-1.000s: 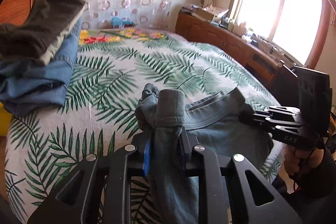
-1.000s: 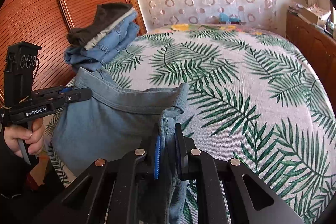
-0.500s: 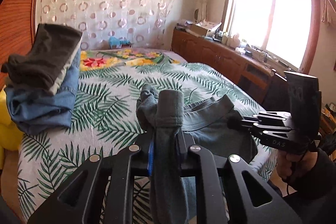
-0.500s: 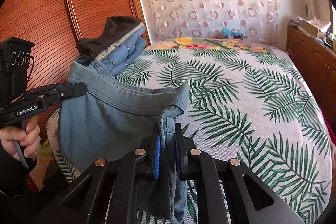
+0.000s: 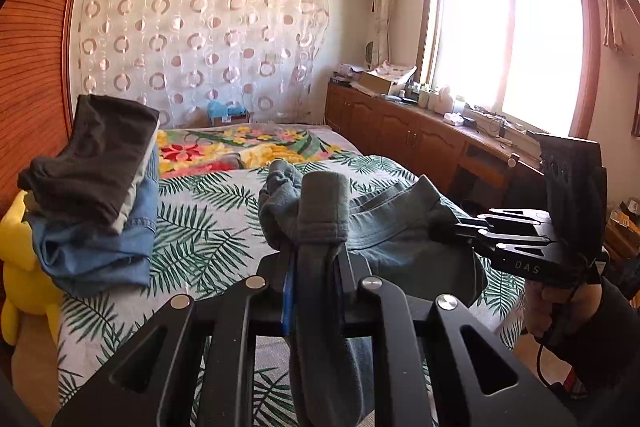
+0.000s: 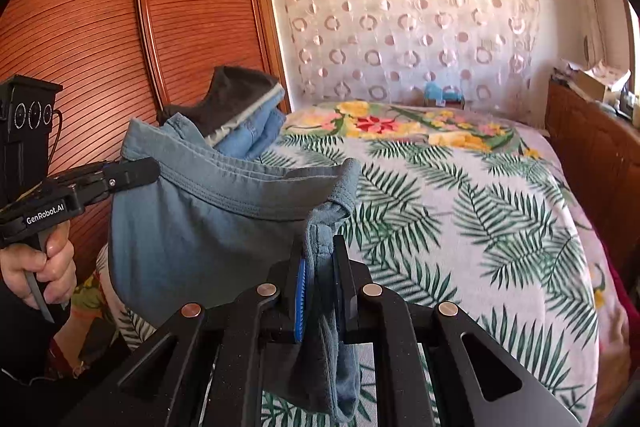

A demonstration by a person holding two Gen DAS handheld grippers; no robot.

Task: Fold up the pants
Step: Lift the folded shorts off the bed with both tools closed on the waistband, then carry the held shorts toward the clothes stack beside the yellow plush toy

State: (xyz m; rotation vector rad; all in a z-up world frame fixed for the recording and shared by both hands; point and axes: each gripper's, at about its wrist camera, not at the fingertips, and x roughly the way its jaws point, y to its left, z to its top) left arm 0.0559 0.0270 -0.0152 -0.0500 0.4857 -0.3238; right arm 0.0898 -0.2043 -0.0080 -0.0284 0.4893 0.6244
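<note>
Now mid-lift: pants (image 6: 208,227) hang by waistband over near edge of bed (image 6: 460,195). Left claw (image 5: 316,259) clamped on one waistband corner, right claw (image 6: 320,263) clamped on other. Likely step: spread flat for fold. Advice: keep band taut and level between claws, both grips firm, clear clothes pile (image 5: 96,195) when laying down.

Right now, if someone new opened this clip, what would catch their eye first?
Probably the blue-grey pants, stretched by the waistband in mid-air between the left gripper and the right gripper, both clamped on the fabric above the near edge of the bed with its palm-leaf cover. Next, the stack of folded clothes at the bed's left side by the wooden wardrobe, then the bright window on the right.
</note>
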